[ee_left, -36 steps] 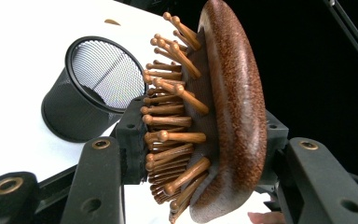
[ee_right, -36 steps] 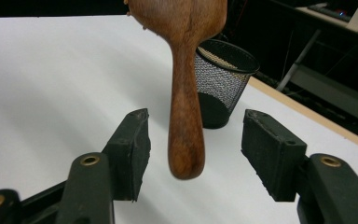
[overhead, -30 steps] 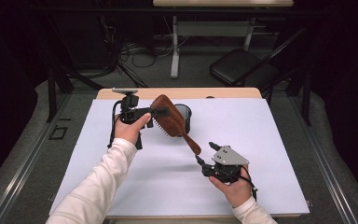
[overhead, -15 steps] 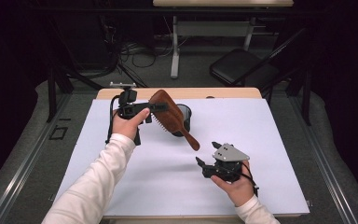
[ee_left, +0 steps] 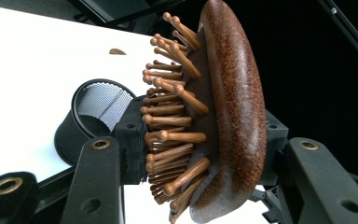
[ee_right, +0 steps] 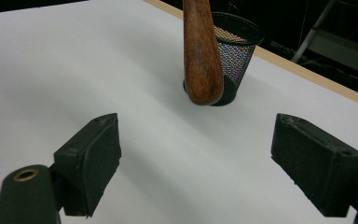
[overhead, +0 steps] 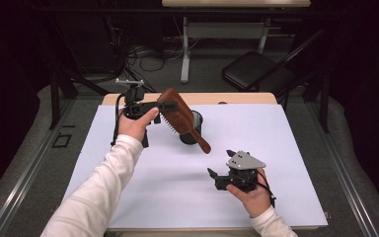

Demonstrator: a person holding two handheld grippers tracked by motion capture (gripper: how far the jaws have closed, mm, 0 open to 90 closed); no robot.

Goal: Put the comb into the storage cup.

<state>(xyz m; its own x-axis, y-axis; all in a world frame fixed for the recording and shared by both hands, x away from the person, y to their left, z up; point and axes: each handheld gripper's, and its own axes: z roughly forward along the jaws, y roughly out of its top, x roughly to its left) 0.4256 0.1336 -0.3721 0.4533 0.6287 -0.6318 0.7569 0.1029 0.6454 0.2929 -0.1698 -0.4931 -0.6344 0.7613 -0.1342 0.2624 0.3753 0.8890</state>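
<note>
**Brush handed over, cup next**

While my left gripper point(overhead: 170, 106) pinches the hairbrush point(overhead: 180, 118) by its head, above the white table point(overhead: 286, 148), my right gripper point(overhead: 212, 174) has just been opening; its jaws stand spread and empty below the handle. I judge the handover done. Next, I must tip the handle down into the mesh cup point(overhead: 193, 129) behind it.

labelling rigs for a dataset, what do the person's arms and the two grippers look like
Both arms wear white long sleeves. The left gripper is black, with a small grey bracket on top and a black cable hanging down. The right gripper is black under a grey three-cornered plate, its cable looping past the wrist. Its jaws carry blocky black pads on arms with brass-ringed holes.
</note>
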